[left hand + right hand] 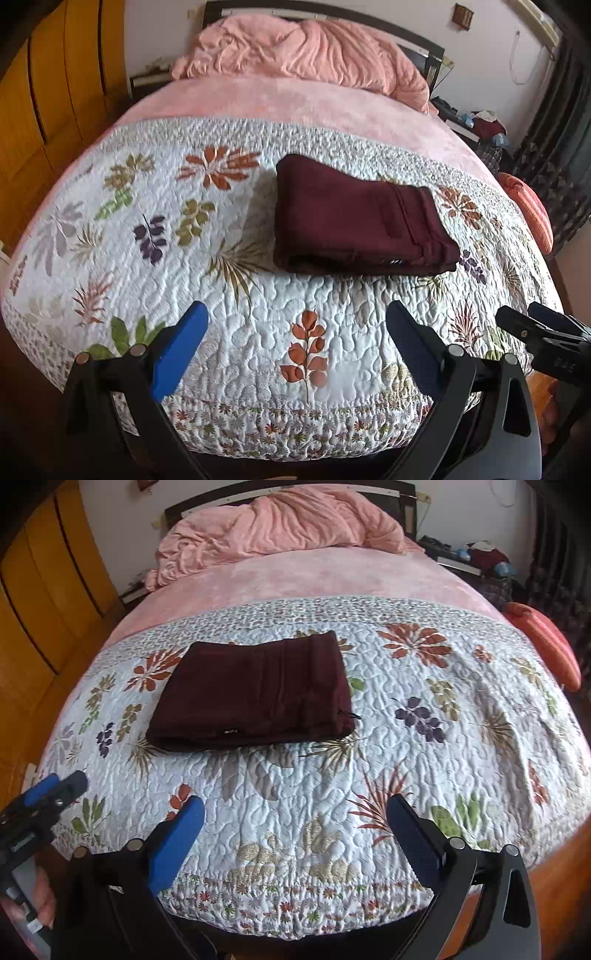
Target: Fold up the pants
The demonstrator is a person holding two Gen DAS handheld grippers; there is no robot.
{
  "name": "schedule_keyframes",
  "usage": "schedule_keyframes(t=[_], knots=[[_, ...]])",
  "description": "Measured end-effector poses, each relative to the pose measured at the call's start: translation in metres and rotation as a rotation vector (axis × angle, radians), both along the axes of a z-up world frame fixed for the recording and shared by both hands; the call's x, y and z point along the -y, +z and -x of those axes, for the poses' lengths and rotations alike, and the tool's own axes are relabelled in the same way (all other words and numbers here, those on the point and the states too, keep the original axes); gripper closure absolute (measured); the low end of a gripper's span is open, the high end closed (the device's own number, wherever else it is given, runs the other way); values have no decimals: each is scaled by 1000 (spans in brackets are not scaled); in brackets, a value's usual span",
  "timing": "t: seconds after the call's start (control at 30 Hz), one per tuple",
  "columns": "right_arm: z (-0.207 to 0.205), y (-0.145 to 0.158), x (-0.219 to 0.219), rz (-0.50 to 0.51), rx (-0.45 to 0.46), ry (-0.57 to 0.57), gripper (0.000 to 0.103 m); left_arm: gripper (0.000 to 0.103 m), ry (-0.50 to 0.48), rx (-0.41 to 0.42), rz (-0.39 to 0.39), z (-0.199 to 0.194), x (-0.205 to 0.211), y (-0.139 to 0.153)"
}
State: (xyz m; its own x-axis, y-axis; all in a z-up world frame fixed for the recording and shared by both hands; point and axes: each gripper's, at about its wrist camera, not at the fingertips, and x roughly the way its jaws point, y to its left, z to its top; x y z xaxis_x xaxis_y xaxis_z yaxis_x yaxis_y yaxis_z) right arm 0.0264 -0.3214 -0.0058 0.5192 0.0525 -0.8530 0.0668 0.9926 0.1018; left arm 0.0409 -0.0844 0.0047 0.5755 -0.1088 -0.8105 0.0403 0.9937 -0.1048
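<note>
now folded pants (pixel 362 221) lie on quilt (pixel 258 302), both claws agape

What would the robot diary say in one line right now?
pants: folded, flat on quilt | left gripper: open, empty | right gripper: open, empty | both held back near bed's foot

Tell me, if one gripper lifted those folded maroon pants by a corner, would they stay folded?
Probably not: the maroon pants are soft stacked cloth layers, so they would likely droop and unfold. Pushed, they would probably drag and bunch on the textured quilt rather than slide.
</note>
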Motion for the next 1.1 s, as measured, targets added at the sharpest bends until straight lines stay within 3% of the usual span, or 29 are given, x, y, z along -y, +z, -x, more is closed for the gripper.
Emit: schedule_keyframes(t=[0.23,0.5,0.9,1.1], knots=[[5,10,-6,12,19,6,4,4,-39,74,-51,17,13,25],[9,12,-2,15,7,-36,4,4,-47,109,-98,23,20,34],[14,19,2,23,41,-37,4,4,-11,73,-138,11,12,14],[4,-3,3,32,-1,-47,4,4,-2,40,-144,5,7,0]])
